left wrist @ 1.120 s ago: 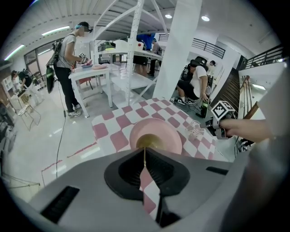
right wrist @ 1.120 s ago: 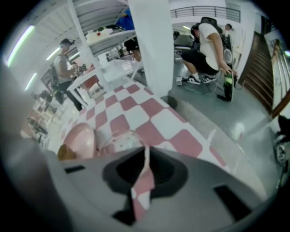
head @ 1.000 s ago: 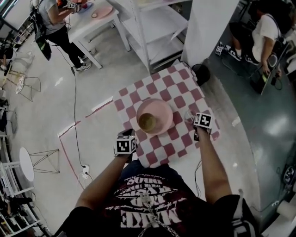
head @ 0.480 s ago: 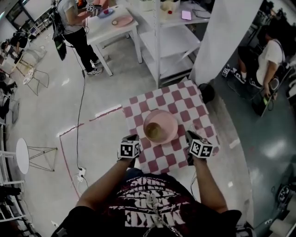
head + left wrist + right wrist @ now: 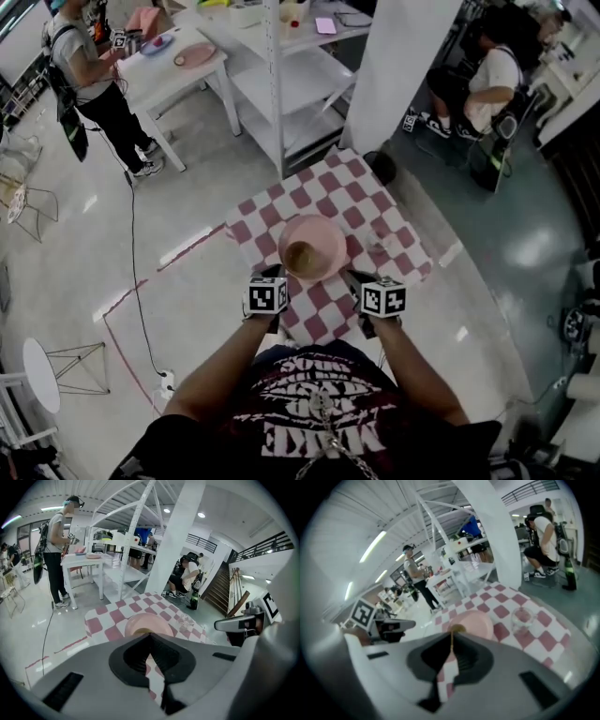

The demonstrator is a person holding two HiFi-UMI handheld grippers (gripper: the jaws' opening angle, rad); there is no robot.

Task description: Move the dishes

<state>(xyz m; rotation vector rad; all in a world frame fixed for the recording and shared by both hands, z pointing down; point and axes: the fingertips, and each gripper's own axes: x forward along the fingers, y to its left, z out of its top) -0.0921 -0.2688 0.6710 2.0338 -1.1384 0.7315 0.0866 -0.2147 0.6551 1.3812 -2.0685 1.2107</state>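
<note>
- On the checkered worktop (image 5: 352,192), a pink plate (image 5: 328,232) sits about mid-cloth, with a bowl (image 5: 300,255) resting on it.
- A glass (image 5: 380,251) stands just beside the plate, at its 3 o'clock, apart from the rim.
- The left gripper (image 5: 273,275) hangs at the plate's 7 o'clock, jaws pressed together on nothing.
- The right gripper (image 5: 353,279) hangs at 5 o'clock. Its jaws have just been closing and now meet, with nothing between them.
- Each gripper view looks past closed jaws at the plate, so neither has a hold yet.
- The step in hand looks like lining up on the plate's near rim.
- To do it well, I would part both sets of jaws before going in.
- I would then take the rim at 7 and 5 o'clock together and lift level, so the bowl does not slide.
- The right gripper should stay off the glass.
- Count: one plate, one bowl, one glass, two grippers.
</note>
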